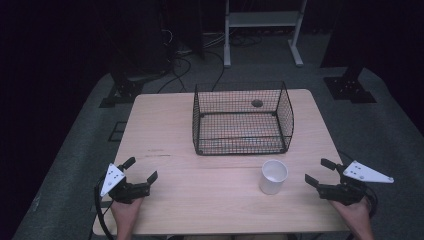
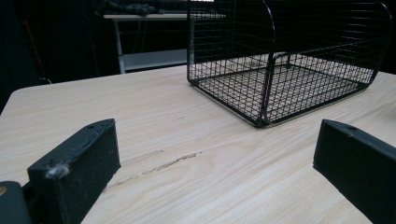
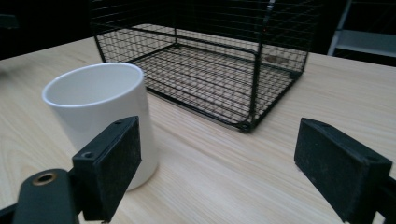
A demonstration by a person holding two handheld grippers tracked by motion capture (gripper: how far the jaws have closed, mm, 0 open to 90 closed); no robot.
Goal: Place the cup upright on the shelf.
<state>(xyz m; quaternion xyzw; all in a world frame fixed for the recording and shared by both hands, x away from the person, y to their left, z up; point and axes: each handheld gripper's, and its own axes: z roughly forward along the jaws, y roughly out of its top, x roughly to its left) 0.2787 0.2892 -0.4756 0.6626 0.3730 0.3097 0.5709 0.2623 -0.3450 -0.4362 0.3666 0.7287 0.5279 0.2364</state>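
Here, the small white cylindrical ceramic cup (image 1: 273, 176) stands upright on the pale wood-grain tabletop (image 1: 165, 135), long axis vertical, open mouth up. No handle visible, no print or label legible on it.

Right hand-held gripper (image 1: 320, 173): jaws spread wide, holding nothing, near the table's right edge. Cup sits ahead of it and off toward its left jaw, apart from both jaws; in the right gripper view the cup (image 3: 105, 113) rises just behind the left jaw, contact not seen.

Left hand-held gripper (image 1: 141, 170): jaws also spread, empty, near the table's left front. Cup lies well off to its right.

Black wire-mesh basket (image 1: 242, 119), rectangular, open top, nothing inside, stands beyond both grippers at table centre, just past the cup. Its long axis runs across the table.

Surface: light laminate, a faint scuffed scratch line (image 2: 161, 163) between the left jaws. Small dark round mark (image 1: 257, 103) in the tabletop behind the basket.

Room: dark, grey carpet floor (image 1: 80, 145), white metal shelf frame (image 1: 262, 22) at the back, black cables (image 1: 180, 65) on the floor, black stand bases either side.
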